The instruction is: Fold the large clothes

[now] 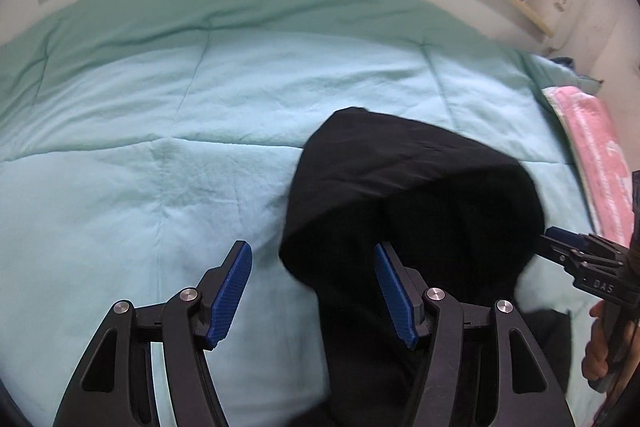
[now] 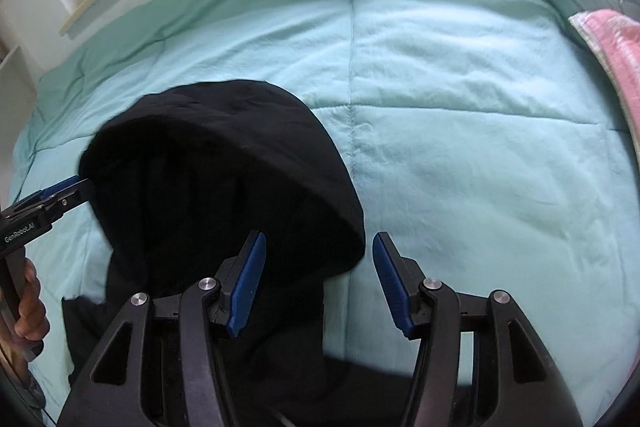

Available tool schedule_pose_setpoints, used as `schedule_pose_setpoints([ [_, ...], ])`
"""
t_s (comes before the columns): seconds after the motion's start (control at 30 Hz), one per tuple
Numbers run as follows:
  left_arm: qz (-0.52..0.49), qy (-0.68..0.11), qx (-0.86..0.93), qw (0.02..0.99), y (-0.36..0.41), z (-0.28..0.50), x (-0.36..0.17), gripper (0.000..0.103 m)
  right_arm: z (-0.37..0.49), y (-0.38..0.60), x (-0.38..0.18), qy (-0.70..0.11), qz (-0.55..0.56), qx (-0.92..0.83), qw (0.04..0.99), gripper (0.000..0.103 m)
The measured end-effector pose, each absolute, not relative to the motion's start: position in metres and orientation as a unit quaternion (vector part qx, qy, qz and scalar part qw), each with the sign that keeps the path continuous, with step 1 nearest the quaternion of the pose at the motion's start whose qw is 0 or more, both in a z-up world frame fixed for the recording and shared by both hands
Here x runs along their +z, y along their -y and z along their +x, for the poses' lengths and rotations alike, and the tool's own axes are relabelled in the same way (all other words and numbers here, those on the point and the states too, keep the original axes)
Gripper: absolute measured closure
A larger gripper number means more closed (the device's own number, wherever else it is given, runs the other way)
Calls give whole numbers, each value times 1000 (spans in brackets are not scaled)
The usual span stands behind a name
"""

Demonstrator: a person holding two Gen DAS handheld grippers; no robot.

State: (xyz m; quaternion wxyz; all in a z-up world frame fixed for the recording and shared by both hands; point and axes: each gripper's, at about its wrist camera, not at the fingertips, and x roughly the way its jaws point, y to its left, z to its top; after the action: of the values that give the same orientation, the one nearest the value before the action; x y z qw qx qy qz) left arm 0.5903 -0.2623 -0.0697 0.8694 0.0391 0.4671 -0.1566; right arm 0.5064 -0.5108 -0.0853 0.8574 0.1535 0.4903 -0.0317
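Black garment (image 1: 400,187) is bunched into a rounded dome on the teal quilt (image 1: 160,147) of the bed, at the near side, with a darker tail trailing back under both grippers. No flat panel, hem or sleeve can be made out; the edges are blurred.

Left gripper (image 1: 312,251) is spread wide with nothing clamped. Its right finger (image 1: 394,291) sits against the garment's near fold and its left finger is over bare quilt. Right gripper (image 2: 319,241) is also spread wide and empty, its left finger at the garment's edge and its right finger over quilt. In each opposite view the other gripper's tips are seen touching the dome's side edge, 1 on each flank.

Step judged: garment is being grabbed at 2 side edges for spreading before the first fold. Task is judged to be at an early stage.

To be done well:
- A single layer at each edge should be pinched, not the whole bunch.
- Both grippers should be closed before any lift.
- Grips should be pulled apart evenly, so the fabric is tensioned flat.
- Quilt must not be pinched along with the cloth.
- Pink towel (image 1: 592,147) at the bed's right side should be kept clear.
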Motion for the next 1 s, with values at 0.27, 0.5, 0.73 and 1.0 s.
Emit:
schedule_pose_setpoints([
  [0.27,-70,-443,-199,871,228,609,-63,95,514,541,-74,-437,189,-50,878,98],
  [0.5,-38,-534,-198,821,217,603,-126,91,502,548,-115,-469,190,-27,862,95],
  [0.73,7,-534,-195,823,220,602,-139,67,514,553,-159,-523,212,1,826,76],
  [1.0,-16,-463,-225,857,196,559,-60,51,467,540,-94,-499,147,28,854,66],
])
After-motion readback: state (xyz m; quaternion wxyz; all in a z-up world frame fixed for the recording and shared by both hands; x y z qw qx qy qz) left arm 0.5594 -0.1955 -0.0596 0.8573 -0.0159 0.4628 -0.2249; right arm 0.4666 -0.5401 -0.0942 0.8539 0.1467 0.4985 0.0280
